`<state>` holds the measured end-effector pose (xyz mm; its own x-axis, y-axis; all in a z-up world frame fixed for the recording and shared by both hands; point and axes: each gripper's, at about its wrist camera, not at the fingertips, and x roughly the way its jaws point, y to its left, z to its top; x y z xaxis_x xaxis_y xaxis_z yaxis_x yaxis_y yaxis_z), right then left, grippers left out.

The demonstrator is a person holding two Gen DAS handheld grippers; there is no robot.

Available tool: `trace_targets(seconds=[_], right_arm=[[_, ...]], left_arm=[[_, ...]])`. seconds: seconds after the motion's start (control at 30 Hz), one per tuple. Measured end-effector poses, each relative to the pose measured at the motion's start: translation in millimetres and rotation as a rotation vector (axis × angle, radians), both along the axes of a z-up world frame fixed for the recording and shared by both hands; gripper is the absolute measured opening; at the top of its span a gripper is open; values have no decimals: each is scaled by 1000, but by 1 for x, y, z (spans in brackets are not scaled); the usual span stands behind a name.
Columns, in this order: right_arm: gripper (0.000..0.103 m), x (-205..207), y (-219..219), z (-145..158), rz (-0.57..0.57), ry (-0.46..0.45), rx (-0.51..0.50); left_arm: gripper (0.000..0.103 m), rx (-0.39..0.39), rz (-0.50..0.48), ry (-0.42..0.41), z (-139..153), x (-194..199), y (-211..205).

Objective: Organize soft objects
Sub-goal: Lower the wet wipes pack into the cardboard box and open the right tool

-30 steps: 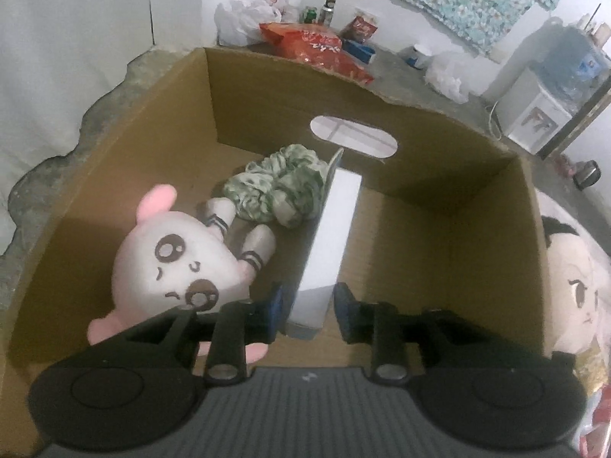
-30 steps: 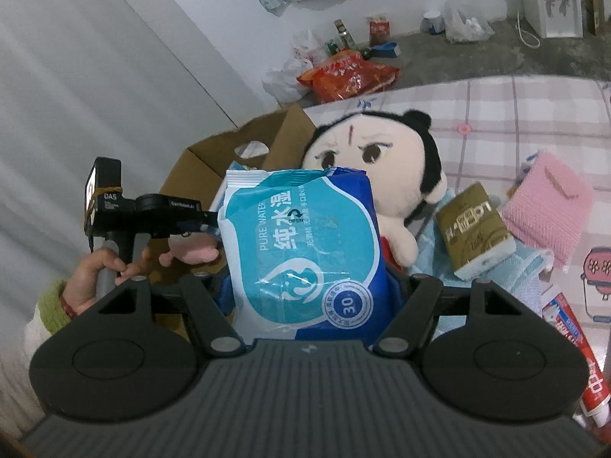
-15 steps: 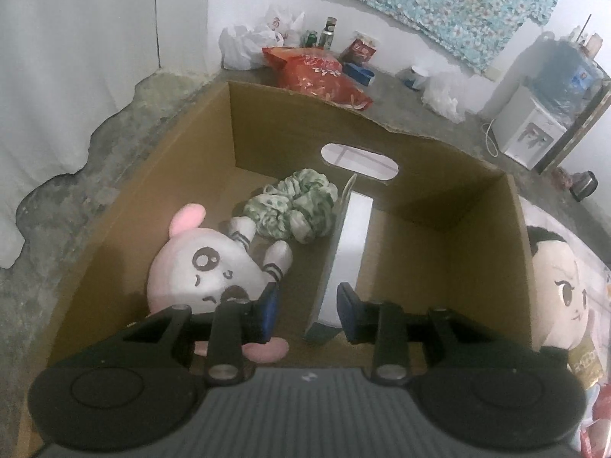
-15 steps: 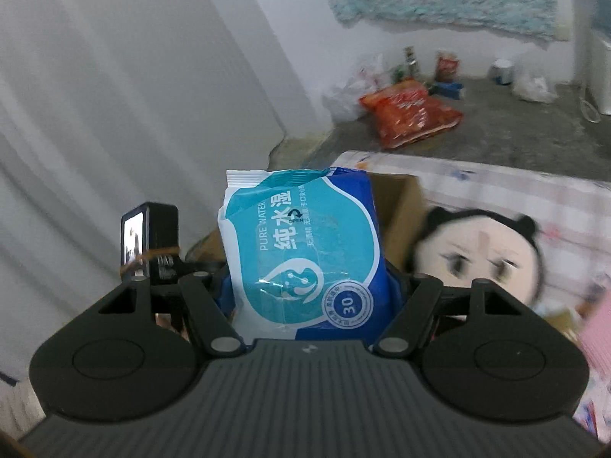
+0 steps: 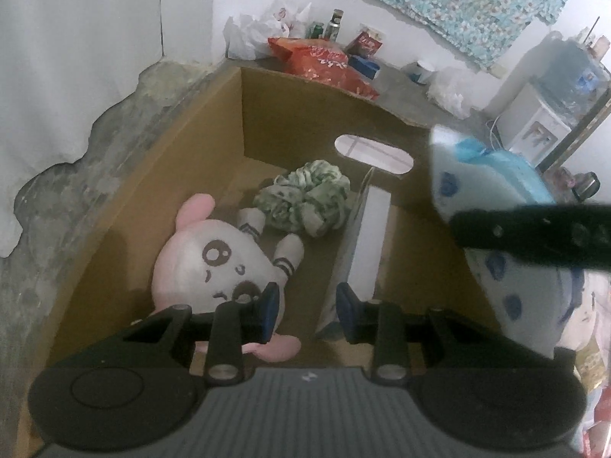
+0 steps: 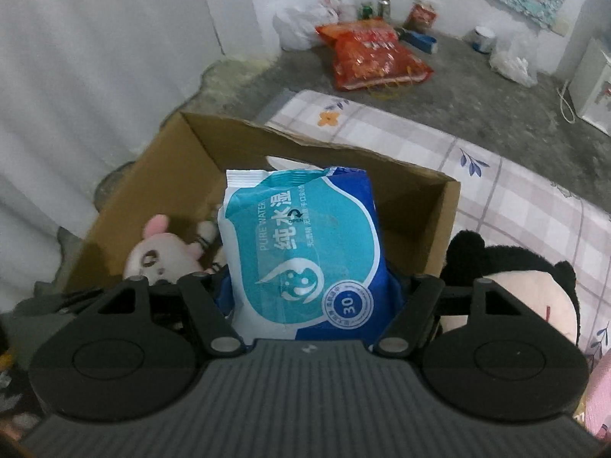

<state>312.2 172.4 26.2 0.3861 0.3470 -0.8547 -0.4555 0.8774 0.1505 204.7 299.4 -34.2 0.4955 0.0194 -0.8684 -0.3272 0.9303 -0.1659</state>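
The left gripper [image 5: 307, 307] is being held above the near edge of the cardboard box [image 5: 298, 114], its fingers [image 5: 269, 305] parted with nothing between them. One second ago it was hanging lower and closer to the white divider [image 5: 368, 236]; it is now being seen from higher up, with more of the box floor in view. In the left compartment the pink plush [image 5: 208, 263] is lying at lower left, and the green scrunchie [image 5: 305, 200] is resting just beyond its feet, against the divider.

The wet-wipes pack [image 6: 301, 252] is being held firmly between the fingers of the right gripper [image 6: 311, 294]. A second ago the pack was being carried in front of the black-haired doll [image 6: 534, 297] out on the checked bed cover [image 6: 515, 198]; it is now being presented over the box opening, and is entering the right of the left wrist view as a blurred shape. From this, the transfer is being judged near its end, with the compartment right of the divider the likely target; release is not yet made.

The divider, standing upright mid-box, is being noted as the chief obstruction to a clean drop, along with the right box wall. The doll is lying just outside that wall, at lower right. At upper centre, an orange snack bag [image 6: 374, 53] and bottles are being noted on the floor, well apart from the work.
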Motion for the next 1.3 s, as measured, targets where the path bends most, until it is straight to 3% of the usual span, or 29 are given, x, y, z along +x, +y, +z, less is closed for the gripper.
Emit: trace_targets(seconds=[0.2,0.33,0.53,0.7,0.77,0.8,0.83,0.87,1.0,1.2,1.3], right_arm=[[75,9,8,-1,-30,-66,-59],[75,4,-4,14,-24,-123,-36],[75,-18,-49,43,-56,-163,78],[75,-50,-98,58,-89,-186,177],[75,-64,-116,59,-101,-185,207],[75,-71,-124,59,-105,-184,220],[75,-78,-133,58,-109,-182,231],[75,-83,-139,58,-111,-181,239],[74,-99,-159,56,-118,-184,264],[74,-109,-175,58,-129,-191,279],[74,-109,-171,57,-127,-184,277]], left_arm=[[33,1,-3,2,0,0,0],[35,1,-11,-7,1,-1,-1],[50,-1,-33,-20,7,2,-10],[51,25,-49,7,3,13,-22],[47,40,-63,20,-2,18,-27],[41,50,-72,32,-4,20,-30],[28,54,-79,43,-8,23,-31],[24,50,-83,53,-10,25,-31],[20,35,-89,35,-10,28,-31],[21,-68,-96,-36,-1,31,-28],[21,-106,-63,23,-12,37,-17]])
